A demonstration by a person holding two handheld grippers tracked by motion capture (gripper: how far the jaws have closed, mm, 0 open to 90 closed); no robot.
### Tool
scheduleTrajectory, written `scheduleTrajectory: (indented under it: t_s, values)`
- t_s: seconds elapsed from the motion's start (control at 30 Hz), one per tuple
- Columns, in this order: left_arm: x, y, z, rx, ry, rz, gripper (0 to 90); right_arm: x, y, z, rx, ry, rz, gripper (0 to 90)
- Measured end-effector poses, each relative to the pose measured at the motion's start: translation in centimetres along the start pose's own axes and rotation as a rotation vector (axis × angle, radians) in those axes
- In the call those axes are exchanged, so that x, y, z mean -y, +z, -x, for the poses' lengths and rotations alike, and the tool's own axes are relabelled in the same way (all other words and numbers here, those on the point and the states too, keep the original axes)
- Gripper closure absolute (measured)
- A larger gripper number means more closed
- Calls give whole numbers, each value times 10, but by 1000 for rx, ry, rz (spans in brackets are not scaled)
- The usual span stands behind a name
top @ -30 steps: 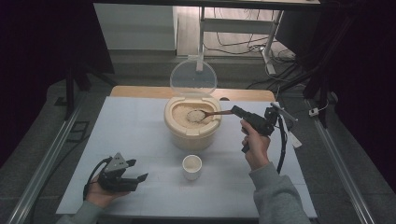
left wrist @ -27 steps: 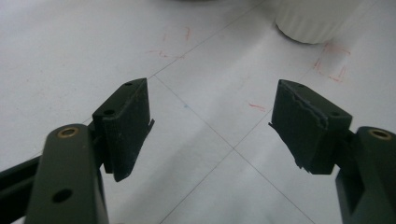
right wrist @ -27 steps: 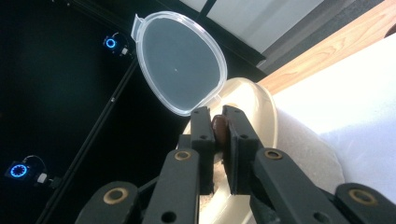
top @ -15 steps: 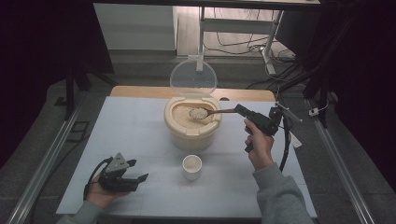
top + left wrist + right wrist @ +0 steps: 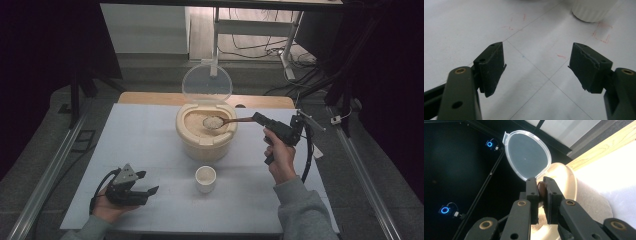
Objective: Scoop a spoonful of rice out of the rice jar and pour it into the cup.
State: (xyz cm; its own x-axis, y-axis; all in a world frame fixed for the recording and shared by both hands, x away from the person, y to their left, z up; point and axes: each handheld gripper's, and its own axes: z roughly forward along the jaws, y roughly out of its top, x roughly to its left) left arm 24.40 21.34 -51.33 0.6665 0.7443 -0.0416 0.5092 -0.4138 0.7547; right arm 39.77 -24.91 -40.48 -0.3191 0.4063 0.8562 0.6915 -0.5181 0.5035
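Scooping rice is the step we have in hand, and we take the scene from the biggest thing down. Our white table (image 5: pixel 150 150) carries everything, with a wooden strip along its far edge. In the middle of it, towards the far side, stands the beige rice container (image 5: pixel 205 140), its clear lid (image 5: pixel 206 84) tipped up and back on the far rim, so the mouth is free. Near of the container, well apart from it, sits the small white cup (image 5: pixel 205 178); its ribbed wall (image 5: pixel 594 10) also shows at the top of the left gripper view.

Our right gripper (image 5: pixel 261 119) is held at the right of the container, jaws pressed together on the handle of the brown spoon (image 5: pixel 235 120); in the right gripper view we see that handle (image 5: pixel 541 189) pinched between the two black jaws, with the lid (image 5: pixel 526 155) beyond. The spoon reaches left over the container's mouth, and its bowl carries a heap of white rice (image 5: pixel 213 122), which looks lifted clear of the rice below, though we cannot be sure.

Our left gripper (image 5: pixel 145 182) rests at the near left of the table, jaws spread with nothing between them.

We judge the next move to be carrying the load near and a little left to the cup. It calls for keeping the spoon level, clearing the container's near rim, then tipping over the cup's small mouth
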Motion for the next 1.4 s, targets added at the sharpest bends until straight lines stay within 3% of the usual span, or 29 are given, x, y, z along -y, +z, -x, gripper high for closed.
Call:
scheduleTrajectory:
  t_s: [0.7, 1.03, 1.4]
  values:
    - [0, 0, 0, -4, -3, 0, 277, 11, -24, -4, -47, -2, -49, 837]
    - [0, 0, -1, -8, -7, 1, 277, 23, -38, 1, -56, -2, -102, 836]
    - [1, -1, -1, -8, -11, -1, 277, 40, -42, 6, -46, 2, -172, 836]
